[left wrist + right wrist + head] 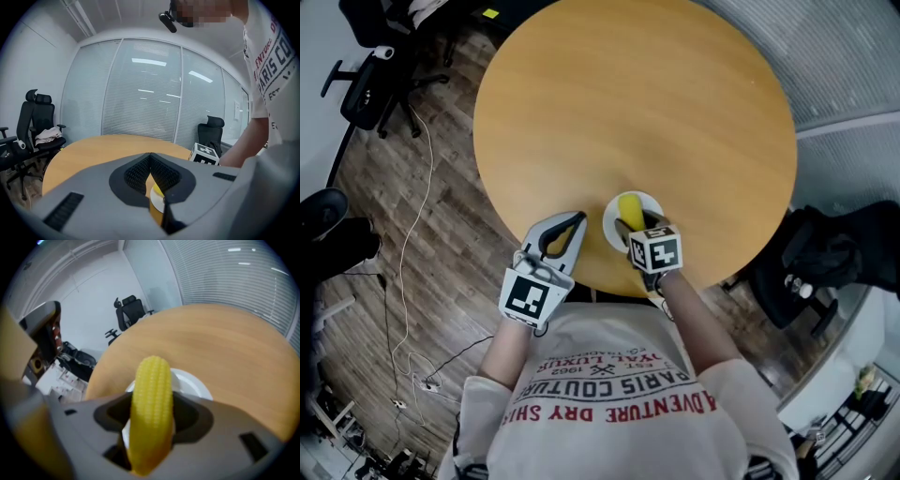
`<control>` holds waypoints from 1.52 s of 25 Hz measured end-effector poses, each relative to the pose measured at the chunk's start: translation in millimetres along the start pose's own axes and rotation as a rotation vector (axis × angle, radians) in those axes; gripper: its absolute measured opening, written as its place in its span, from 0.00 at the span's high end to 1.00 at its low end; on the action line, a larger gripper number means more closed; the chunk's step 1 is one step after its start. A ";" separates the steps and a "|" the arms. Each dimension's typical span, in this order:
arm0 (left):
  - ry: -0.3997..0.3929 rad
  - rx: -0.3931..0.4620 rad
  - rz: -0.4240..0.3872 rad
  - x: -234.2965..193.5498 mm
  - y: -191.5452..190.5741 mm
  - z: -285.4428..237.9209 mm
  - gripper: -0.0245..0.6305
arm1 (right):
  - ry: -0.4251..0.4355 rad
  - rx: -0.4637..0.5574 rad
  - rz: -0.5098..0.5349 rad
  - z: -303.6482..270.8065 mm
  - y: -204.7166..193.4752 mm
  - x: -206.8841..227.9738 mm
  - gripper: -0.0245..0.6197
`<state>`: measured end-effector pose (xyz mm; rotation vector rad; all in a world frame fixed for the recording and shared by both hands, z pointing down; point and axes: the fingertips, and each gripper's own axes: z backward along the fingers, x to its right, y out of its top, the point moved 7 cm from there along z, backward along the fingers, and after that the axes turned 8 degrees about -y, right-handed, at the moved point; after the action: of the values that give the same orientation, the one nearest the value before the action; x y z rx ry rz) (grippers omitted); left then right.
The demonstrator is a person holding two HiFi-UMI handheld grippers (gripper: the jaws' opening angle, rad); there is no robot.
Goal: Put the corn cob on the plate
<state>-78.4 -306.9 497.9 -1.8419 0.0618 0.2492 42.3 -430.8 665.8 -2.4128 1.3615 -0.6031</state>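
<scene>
A yellow corn cob [151, 408] stands between the jaws of my right gripper [150, 420], which is shut on it. In the head view the corn cob [630, 210] hangs over the small white plate [613, 221] at the near edge of the round wooden table [637, 112]. The plate [192, 383] shows just behind the cob. Whether the cob touches the plate I cannot tell. My left gripper [565, 232] rests to the left of the plate, shut with nothing in it; through its jaws a sliver of the plate [156, 202] shows.
Office chairs [366, 84] stand on the wood floor at the left, another black chair [825, 262] at the right. Cables [408, 225] trail over the floor. Glass walls with blinds [145, 98] ring the room.
</scene>
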 end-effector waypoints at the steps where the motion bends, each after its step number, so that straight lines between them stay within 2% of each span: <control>1: -0.001 0.001 -0.001 0.1 0.0 -0.2 0.91 | -0.008 0.002 0.004 -0.3 -0.9 -1.1 0.54; 10: -0.028 0.004 -0.026 0.2 7.3 -2.6 0.91 | -0.045 0.038 -0.022 6.4 3.7 -2.7 0.54; 14: -0.031 0.008 -0.033 0.5 10.6 0.4 0.91 | -0.037 0.101 -0.053 24.0 11.6 -4.8 0.54; 18: -0.043 0.025 -0.052 -0.5 19.5 0.5 0.91 | -0.031 0.246 -0.064 56.4 32.9 -7.6 0.56; 20: -0.052 0.038 -0.058 -0.8 25.3 1.3 0.91 | -0.064 0.305 -0.061 73.1 42.9 -8.0 0.74; 24: -0.077 0.059 -0.085 2.4 37.0 1.7 0.91 | -0.113 0.401 -0.063 103.8 56.0 -8.0 0.88; 29: -0.093 0.093 -0.151 -2.2 54.7 3.1 0.91 | -0.116 0.549 -0.053 143.1 71.3 -7.9 0.92; 33: -0.081 0.121 -0.170 -6.5 73.1 5.3 0.91 | -0.138 0.695 -0.039 181.1 84.1 -11.9 0.92; 38: -0.078 0.153 -0.200 -3.0 92.8 2.3 0.91 | -0.203 0.883 0.013 226.6 93.4 -17.8 0.92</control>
<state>-97.5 -331.3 410.3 -1.6711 -0.1534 0.1712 78.5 -449.5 423.5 -1.6821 0.7773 -0.7313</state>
